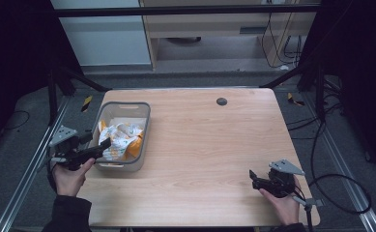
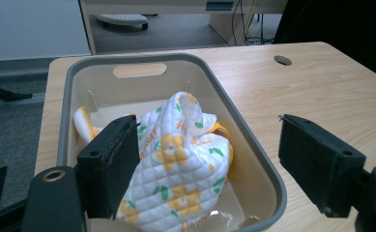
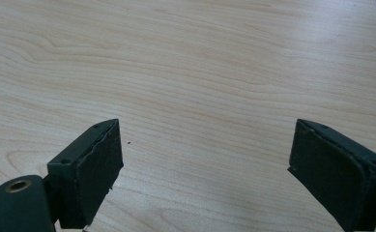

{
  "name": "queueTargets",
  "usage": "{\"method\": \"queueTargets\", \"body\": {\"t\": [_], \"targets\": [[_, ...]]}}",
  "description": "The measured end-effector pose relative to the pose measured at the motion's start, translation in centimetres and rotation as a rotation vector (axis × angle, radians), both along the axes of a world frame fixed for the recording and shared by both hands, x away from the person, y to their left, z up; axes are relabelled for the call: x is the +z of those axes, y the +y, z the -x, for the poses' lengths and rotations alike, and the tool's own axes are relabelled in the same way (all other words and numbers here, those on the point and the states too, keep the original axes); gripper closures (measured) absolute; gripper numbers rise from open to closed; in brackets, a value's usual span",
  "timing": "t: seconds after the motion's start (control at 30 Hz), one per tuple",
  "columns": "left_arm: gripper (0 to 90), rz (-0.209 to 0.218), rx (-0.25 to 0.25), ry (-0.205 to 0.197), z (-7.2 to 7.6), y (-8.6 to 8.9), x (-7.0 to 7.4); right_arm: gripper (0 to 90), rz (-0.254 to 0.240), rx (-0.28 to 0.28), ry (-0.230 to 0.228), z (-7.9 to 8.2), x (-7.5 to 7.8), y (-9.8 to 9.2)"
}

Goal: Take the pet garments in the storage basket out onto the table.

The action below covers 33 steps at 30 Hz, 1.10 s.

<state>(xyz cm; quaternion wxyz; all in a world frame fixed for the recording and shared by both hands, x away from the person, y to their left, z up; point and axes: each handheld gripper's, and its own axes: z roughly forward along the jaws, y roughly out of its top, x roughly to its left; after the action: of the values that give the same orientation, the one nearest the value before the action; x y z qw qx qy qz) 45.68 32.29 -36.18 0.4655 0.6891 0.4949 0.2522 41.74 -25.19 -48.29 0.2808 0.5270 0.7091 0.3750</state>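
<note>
Wooden table (image 1: 200, 145): light grain, sitting over grey flooring. A grey bin (image 1: 120, 166) is resting directly on its left side; a small dark round cap (image 1: 221, 101) is lying near the far edge.

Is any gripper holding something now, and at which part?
Nothing is held. The left gripper is open at the quilted mitt in the basket; the right gripper is open over the table.

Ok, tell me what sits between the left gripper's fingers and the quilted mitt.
Nothing: in the left gripper view the open left gripper hangs at the grey bin's near rim, one finger overlapping the quilted mitt.
</note>
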Motion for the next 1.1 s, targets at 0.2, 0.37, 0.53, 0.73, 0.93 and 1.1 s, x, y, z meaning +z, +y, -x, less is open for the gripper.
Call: {"method": "queueTargets", "body": {"t": [0.2, 0.37, 0.53, 0.73, 0.93, 1.1], "targets": [[22.0, -0.023, -0.003, 0.009, -1.1, -0.2, 0.4, 11.6, -0.007, 0.003, 0.001, 0.0, 0.0, 0.0], [21.7, -0.049, -0.013, 0.033, -2.2, -0.3, 0.8, 11.6, -0.005, 0.005, 0.001, 0.0, 0.0, 0.0], [21.6, -0.078, -0.019, 0.065, -3.6, -0.6, 1.0, 11.7, -0.004, 0.007, 0.004, -0.1, 0.0, -0.1], [21.4, -0.115, -0.027, 0.09, -4.8, -1.0, 1.3, 11.7, -0.001, 0.007, 0.006, -0.1, 0.0, -0.1], [20.8, -0.144, -0.039, 0.122, -5.9, -1.4, 1.6, 11.7, 0.002, 0.006, 0.007, -0.1, 0.0, -0.1], [20.8, -0.174, -0.042, 0.147, -6.7, -1.6, 1.7, 11.7, 0.004, 0.007, 0.009, -0.1, -0.1, -0.1]]}}
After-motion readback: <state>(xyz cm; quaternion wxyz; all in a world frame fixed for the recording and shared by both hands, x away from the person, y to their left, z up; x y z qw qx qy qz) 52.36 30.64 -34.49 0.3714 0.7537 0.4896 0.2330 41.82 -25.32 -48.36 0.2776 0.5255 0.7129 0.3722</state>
